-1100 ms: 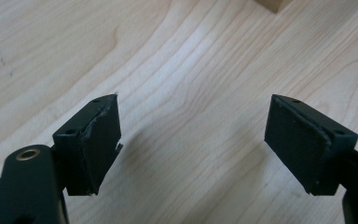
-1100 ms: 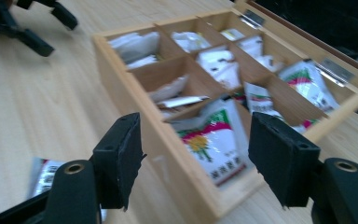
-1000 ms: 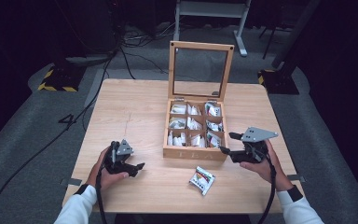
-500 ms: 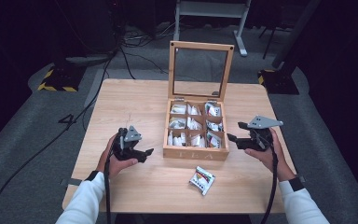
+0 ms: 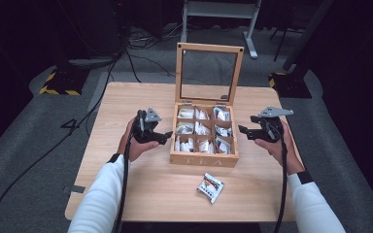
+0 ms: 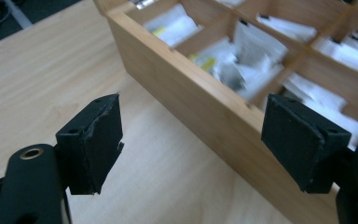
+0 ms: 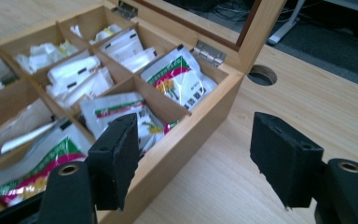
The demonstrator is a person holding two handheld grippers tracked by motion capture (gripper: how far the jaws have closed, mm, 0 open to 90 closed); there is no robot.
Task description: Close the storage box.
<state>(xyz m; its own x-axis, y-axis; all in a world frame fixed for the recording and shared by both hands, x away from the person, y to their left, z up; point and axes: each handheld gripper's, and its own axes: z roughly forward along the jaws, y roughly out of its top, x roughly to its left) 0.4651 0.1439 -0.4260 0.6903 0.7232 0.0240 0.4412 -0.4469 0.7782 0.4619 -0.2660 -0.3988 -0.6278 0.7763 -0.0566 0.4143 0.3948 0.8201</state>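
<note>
From my remote seat I saw the left hand-held gripper [image 5: 164, 138] hanging just off the left wall of the wooden tea box [image 5: 204, 159], its jaws spread with nothing between them; in the left gripper view its two black pads [image 6: 95, 142] framed the box's side wall and bare counter [image 5: 126, 102], touching neither. The box itself stood near the middle of the counter, its glass-paned lid [image 5: 209, 75] standing upright on its hinges at the far edge. Inside, wooden dividers split it into compartments, and each one I could see held tea sachets [image 7: 179, 81], mostly white on the left side, with green, red and white printed ones along the right column. In front of the box, nearer to me and a little right of its middle, a single loose sachet [image 5: 211, 187] lay flat on the counter, well apart from both tools. Further right, the right hand-held gripper [image 5: 243, 130] hovered just beside the box's right wall, pointing toward it, jaws likewise held wide and empty; in the right gripper view one pad sat over the box's right-hand compartments and the other over the bare counter
</note>
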